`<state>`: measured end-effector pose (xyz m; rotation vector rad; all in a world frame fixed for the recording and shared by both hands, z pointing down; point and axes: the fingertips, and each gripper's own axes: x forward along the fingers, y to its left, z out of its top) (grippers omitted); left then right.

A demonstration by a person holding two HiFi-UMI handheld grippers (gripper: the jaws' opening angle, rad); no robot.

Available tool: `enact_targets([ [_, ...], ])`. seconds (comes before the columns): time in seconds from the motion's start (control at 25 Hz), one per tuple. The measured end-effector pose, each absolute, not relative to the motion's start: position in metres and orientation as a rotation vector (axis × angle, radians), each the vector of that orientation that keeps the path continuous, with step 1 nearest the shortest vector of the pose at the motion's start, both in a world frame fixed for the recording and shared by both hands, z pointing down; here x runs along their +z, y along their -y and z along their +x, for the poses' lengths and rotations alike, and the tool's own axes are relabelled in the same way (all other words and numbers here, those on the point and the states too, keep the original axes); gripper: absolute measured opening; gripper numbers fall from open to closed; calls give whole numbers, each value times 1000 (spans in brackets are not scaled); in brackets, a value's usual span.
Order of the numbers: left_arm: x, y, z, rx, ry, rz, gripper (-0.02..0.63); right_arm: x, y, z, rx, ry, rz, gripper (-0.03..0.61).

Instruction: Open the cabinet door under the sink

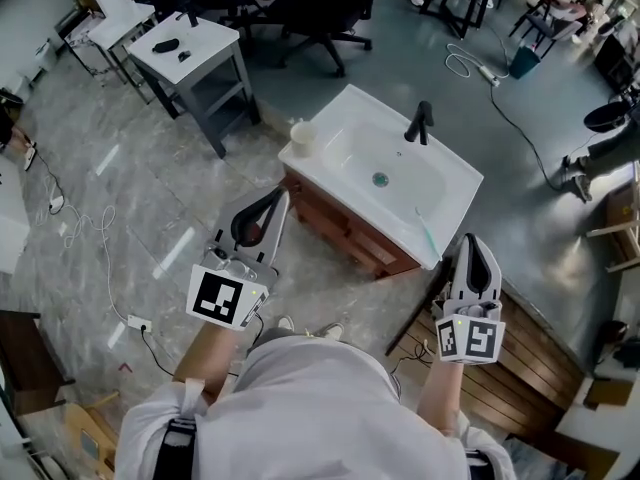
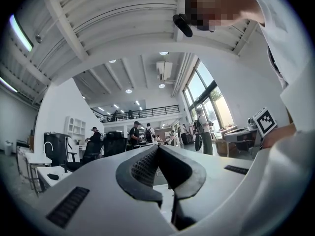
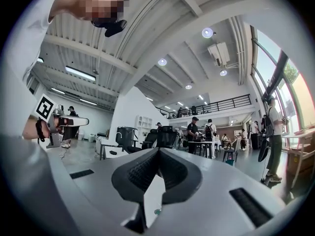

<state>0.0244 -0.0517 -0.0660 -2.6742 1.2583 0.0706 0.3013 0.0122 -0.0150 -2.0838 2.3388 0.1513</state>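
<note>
Grey marbled floor fills the head view, where a white sink (image 1: pixel 380 173) tops the wooden cabinet (image 1: pixel 345 233). The cabinet's front faces the person and looks shut, its long axis slanting from upper left to lower right. The left gripper (image 1: pixel 282 200) is nearer, just beside the front's left end; the right gripper (image 1: pixel 472 244) sits off its right corner.

In the left gripper view the jaws are closed on nothing, aimed level above the cabinet.

In the right gripper view the jaws are likewise together and empty, and the cabinet is out of sight. No writing is legible, only square markers.
</note>
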Motion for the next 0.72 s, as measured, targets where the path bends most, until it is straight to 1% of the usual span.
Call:
enact_targets([
  [0.28, -56, 48, 12, 57, -1358, -2681, 16, -19, -15, 300, 140, -2385, -2049, 31],
  [0.52, -53, 50, 30, 40, -1305, -2704, 15, -27, -6, 285, 164, -2417, -1988, 31],
  [0.72, -53, 53, 28, 33, -1282, -2714, 15, -25, -4, 273, 160, -2451, -1969, 31],
])
